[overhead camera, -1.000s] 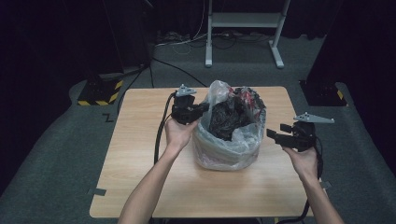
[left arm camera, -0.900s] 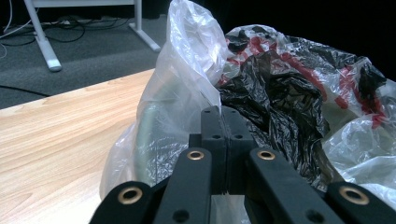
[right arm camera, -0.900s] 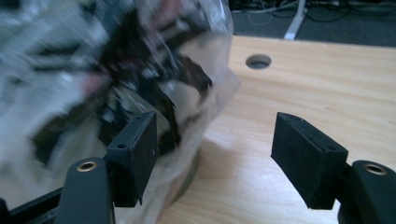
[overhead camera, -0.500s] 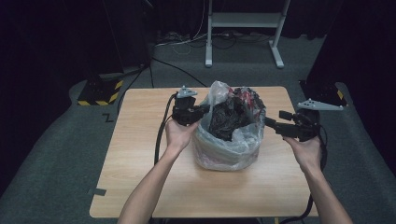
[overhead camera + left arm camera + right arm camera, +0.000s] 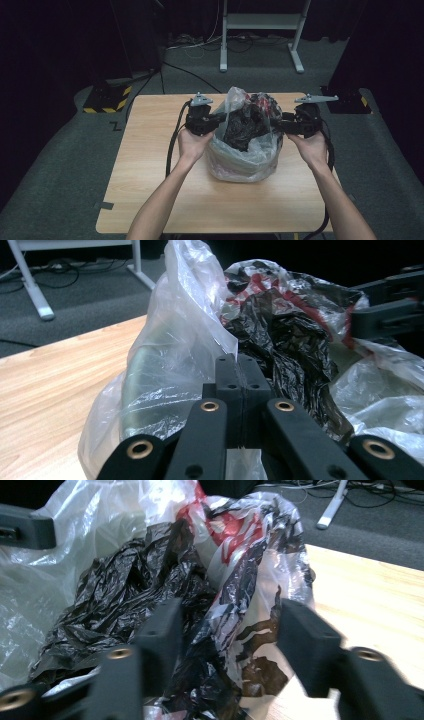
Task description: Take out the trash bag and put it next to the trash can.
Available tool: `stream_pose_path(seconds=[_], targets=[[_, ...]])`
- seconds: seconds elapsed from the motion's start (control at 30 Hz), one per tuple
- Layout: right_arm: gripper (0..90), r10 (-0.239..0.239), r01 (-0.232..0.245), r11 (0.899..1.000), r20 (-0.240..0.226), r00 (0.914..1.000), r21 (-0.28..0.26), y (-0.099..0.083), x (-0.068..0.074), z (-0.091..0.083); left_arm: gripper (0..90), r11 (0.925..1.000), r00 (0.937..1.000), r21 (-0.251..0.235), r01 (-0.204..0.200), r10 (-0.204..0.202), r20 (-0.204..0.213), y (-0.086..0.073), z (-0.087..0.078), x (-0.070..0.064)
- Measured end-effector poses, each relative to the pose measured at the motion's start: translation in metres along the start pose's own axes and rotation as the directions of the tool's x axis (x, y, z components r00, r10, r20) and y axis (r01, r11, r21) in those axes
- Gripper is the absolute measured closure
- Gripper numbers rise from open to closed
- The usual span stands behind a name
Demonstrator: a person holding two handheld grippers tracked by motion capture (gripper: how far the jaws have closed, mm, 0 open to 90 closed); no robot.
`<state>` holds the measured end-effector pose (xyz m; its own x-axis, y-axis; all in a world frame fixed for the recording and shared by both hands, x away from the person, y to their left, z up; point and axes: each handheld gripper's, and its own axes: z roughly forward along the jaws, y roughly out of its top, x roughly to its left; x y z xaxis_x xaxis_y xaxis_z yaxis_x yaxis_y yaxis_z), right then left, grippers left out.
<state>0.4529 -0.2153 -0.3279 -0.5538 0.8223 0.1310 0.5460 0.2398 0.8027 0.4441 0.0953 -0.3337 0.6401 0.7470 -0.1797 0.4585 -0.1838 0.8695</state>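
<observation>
A clear plastic bag [image 5: 245,157] stands in the middle of the wooden table [image 5: 150,175]. It is stuffed with crumpled black plastic [image 5: 242,125] and a red-and-white printed bag [image 5: 265,102]. My left gripper [image 5: 217,121] is at the bag's left rim. In the left gripper view its jaws [image 5: 241,371] are pressed together on the clear film [image 5: 180,355]. My right gripper [image 5: 282,124] is at the bag's right rim. It stands open [image 5: 232,630], with the printed plastic [image 5: 250,615] between its jaws. The black plastic [image 5: 125,595] lies just beyond them.
Bare table top lies to the left, right and front of the bag. On the floor behind the table stand a white metal frame [image 5: 260,22] and cables. Yellow-and-black striped blocks sit off the table's back corners, left [image 5: 107,97] and right [image 5: 356,100].
My right gripper has moved in from the table's right side to the bag's right rim, still open. The left gripper has stayed at the left rim.
</observation>
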Motion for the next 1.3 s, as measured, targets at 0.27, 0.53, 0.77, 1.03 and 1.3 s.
stream_pose_path(seconds=[0.27, 0.53, 0.77, 1.03, 1.3], targets=[[83.7, -0.014, 0.014, 1.000, -0.021, 0.9997, -0.006, 0.003, -0.001, 0.004, 89.7, 0.9998, 0.9998, -0.009, -0.016, 0.016, 0.008, 0.001, 0.001, -0.003], [88.7, -0.069, 0.068, 0.997, -0.035, 0.9970, -0.032, 0.017, 0.015, 0.007, 89.7, 0.9993, 0.9992, -0.015, -0.034, 0.034, 0.022, 0.005, 0.002, -0.010], [88.7, -0.081, 0.079, 0.997, -0.069, 0.9944, -0.026, 0.030, 0.030, 0.019, 89.8, 0.9983, 0.9973, 0.003, -0.059, 0.059, 0.045, 0.008, 0.011, -0.021], [88.2, -0.079, 0.079, 0.997, -0.094, 0.9924, -0.009, 0.036, 0.042, 0.033, 89.8, 0.9908, 0.9920, 0.052, -0.125, 0.123, 0.026, 0.007, 0.028, -0.037], [83.1, -0.061, 0.062, 0.998, -0.113, 0.9917, 0.006, 0.037, 0.043, 0.042, 89.7, 0.9688, 0.9728, 0.107, -0.224, 0.229, -0.037, 0.006, 0.038, -0.049]])
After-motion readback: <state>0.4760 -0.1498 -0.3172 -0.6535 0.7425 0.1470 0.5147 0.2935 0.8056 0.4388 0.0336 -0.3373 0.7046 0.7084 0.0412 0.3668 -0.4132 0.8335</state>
